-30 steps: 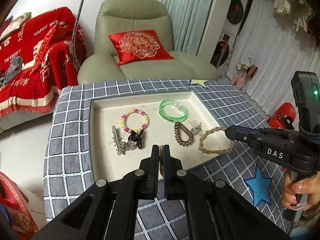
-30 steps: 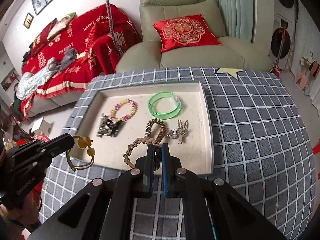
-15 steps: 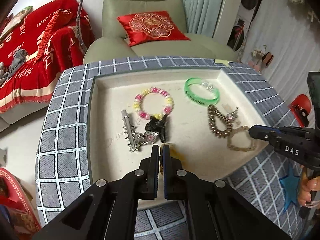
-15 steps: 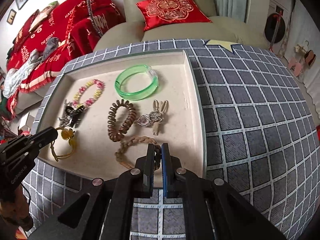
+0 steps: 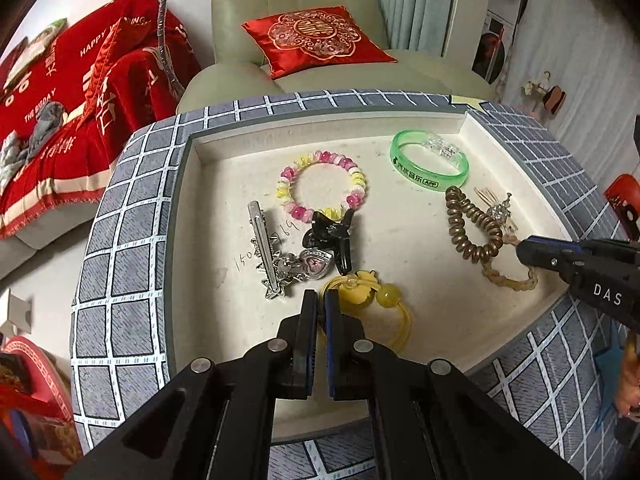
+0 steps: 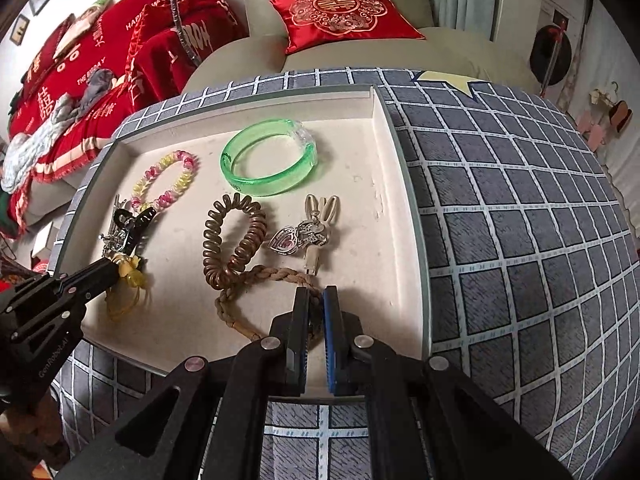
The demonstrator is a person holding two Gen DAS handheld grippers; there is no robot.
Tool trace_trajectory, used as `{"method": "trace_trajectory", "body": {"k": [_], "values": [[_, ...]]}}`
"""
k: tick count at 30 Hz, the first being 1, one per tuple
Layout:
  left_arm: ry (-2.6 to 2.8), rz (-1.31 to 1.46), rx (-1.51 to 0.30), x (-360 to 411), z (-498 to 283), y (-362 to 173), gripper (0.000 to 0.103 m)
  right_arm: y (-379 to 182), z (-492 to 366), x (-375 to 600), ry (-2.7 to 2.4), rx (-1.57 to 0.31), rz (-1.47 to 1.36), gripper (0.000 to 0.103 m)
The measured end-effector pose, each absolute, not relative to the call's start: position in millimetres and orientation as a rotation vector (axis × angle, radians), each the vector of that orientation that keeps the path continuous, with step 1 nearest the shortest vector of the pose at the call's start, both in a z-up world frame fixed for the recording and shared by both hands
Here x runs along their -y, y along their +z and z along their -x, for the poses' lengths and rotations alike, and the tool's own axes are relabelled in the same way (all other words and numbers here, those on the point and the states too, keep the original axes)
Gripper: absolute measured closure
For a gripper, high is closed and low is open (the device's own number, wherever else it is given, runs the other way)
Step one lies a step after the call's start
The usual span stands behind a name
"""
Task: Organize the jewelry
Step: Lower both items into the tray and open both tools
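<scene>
Placing step. Our left gripper [image 5: 320,300] pinches the yellow tie [image 5: 372,292], right gripper [image 6: 316,300] the braided band [image 6: 256,280]; both lie in the tray [image 6: 384,184]. Next, we judge: release both.

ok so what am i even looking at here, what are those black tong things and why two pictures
No robot here: a person holds a hand tool in each hand, each ending in two-fingered tongs with a camera looking along its fingers. So each picture is one tool's own view, and the other tool shows at the side.

In the left view, the left tongs are shut on a yellow hair tie with beads. In the right view, the right tongs are shut on a braided tan hair tie. Both ties hang low over or rest on the cream tray.

In the tray also lie a green bangle, a pink and yellow bead bracelet, a brown spiral hair tie, a silver rabbit clip, a black claw clip and a silver star clip.
</scene>
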State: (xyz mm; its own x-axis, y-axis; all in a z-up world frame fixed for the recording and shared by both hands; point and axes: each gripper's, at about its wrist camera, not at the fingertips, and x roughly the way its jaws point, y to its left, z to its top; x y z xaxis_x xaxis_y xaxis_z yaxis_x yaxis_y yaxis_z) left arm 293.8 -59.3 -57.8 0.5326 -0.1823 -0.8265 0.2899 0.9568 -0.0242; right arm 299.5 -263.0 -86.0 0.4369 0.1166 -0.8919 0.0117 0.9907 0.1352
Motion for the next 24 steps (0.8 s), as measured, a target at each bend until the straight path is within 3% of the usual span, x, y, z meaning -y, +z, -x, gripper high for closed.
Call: {"method": "trace_trajectory", "body": {"k": [5, 6, 7, 9, 24], "values": [[-0.274, -0.145, -0.969, 64, -292, -56, 0.084, -84, -299, 261, 0.076, -1.122, -0.142, 0.092], [-0.271, -0.146, -0.968, 64, -291, -56, 0.084, -83, -299, 262, 0.078, -1.119, -0.145, 0.082], [-0.260, -0.147, -0.967, 63, -290, -55, 0.084, -81, -298, 261, 0.083, -1.113, -0.150, 0.062], [-0.251, -0.143, -0.969, 63, -290, -54, 0.084, -76, -296, 261, 0.091, -1.094, -0.156, 0.041], [-0.240, -0.144, -0.946, 64, -286, -44, 0.084, -45, -279, 267, 0.078, -1.007, -0.215, 0.041]]}}
